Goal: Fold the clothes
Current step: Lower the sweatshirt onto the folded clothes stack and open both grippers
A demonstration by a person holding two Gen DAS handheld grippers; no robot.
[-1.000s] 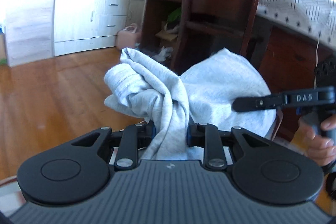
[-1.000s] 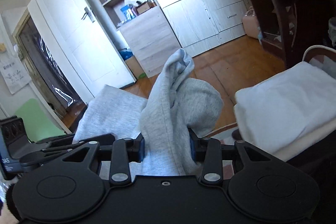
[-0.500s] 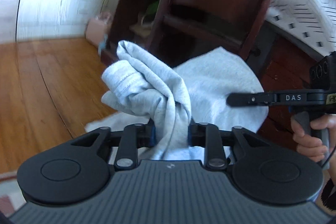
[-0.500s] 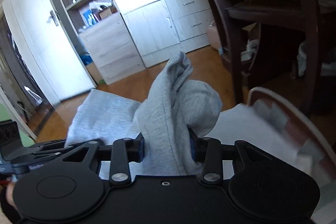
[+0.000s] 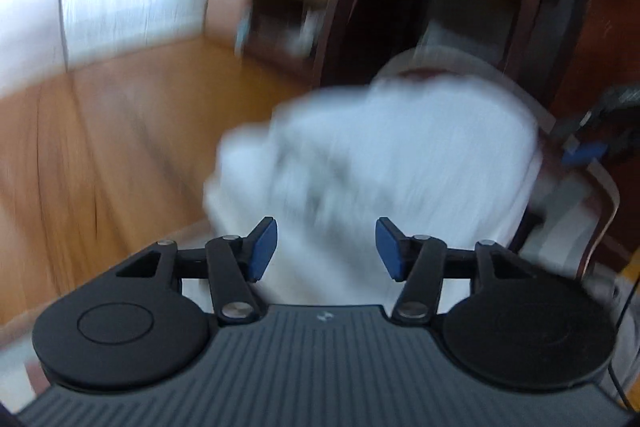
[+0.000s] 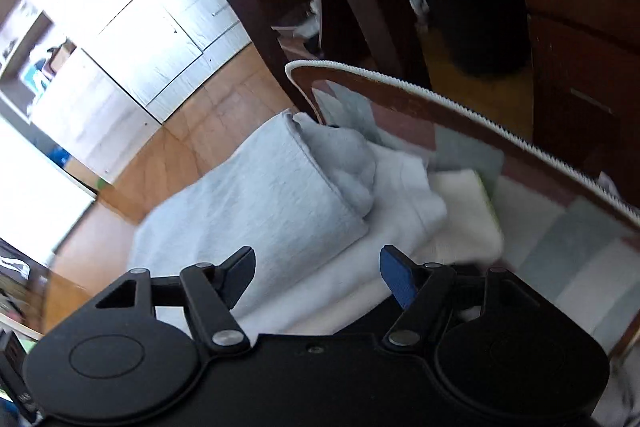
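Both grippers are opening, and their blue pads touch no cloth; it seems the person lets the folded grey garment (image 6: 256, 199) settle onto the pile. The left gripper (image 5: 326, 247) has its jaws well apart, with the blurred garment beyond them at 12 o'clock. The right gripper (image 6: 318, 275) stands wider. The garment lies as a thick, soft bundle on white folded cloth (image 6: 464, 219), at 11 o'clock from the right gripper, on a patterned mat (image 6: 580, 239).

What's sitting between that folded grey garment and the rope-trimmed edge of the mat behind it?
In the right wrist view, a white folded cloth lies under and beyond the grey garment, then a stretch of patterned mat up to its corded rim.
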